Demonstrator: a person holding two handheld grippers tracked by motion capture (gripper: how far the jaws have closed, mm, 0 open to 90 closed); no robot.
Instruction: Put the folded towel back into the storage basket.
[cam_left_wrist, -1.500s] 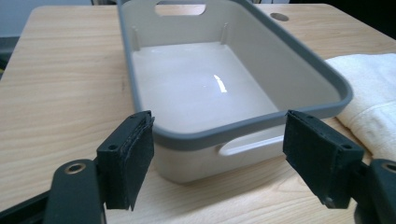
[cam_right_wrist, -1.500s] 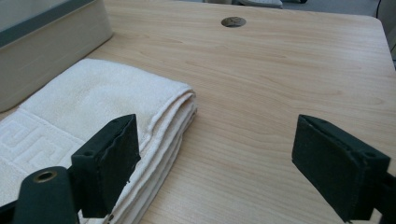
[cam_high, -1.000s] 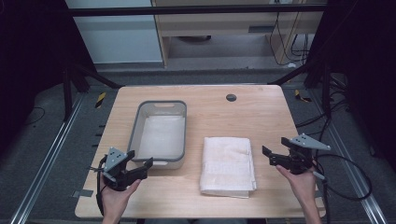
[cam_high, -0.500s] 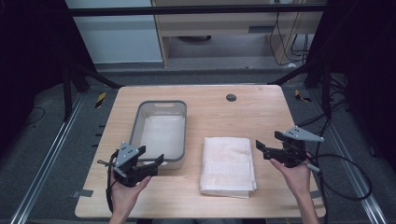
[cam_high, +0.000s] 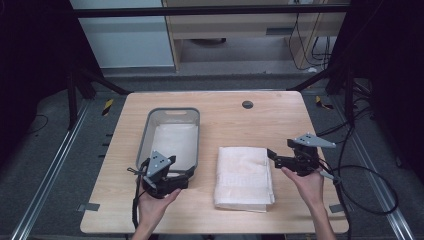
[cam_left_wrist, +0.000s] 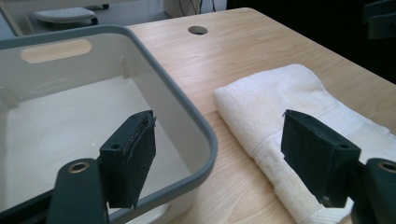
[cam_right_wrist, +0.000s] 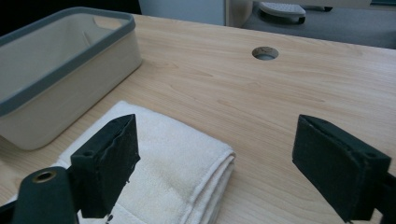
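Observation:
A folded white towel (cam_high: 244, 175) lies on the wooden table (cam_high: 225, 120), right of a white bin with a grey rim (cam_high: 144, 142). My left gripper (cam_high: 189, 173) hovers over the bin's near right corner, open and empty, pointing at the towel. In the left gripper view its jaws (cam_left_wrist: 224, 158) straddle the bin rim (cam_left_wrist: 187, 116) and the towel's edge (cam_left_wrist: 289, 98). My right gripper (cam_high: 272, 155) stands open just off the towel's right edge. In the right gripper view its jaws (cam_right_wrist: 224, 163) frame the towel's folded corner (cam_right_wrist: 173, 163), with the bin (cam_right_wrist: 65, 70) behind.
A round cable hole (cam_high: 247, 104) sits near the table's far edge. The bin holds nothing but its white floor (cam_left_wrist: 70, 135). Cables (cam_high: 370, 175) trail off the right side. Dark frame posts and the floor surround the table.
Both grippers have closed in on the towel: the left moved right past the bin's near corner, the right moved left and slightly forward. Both stay open.

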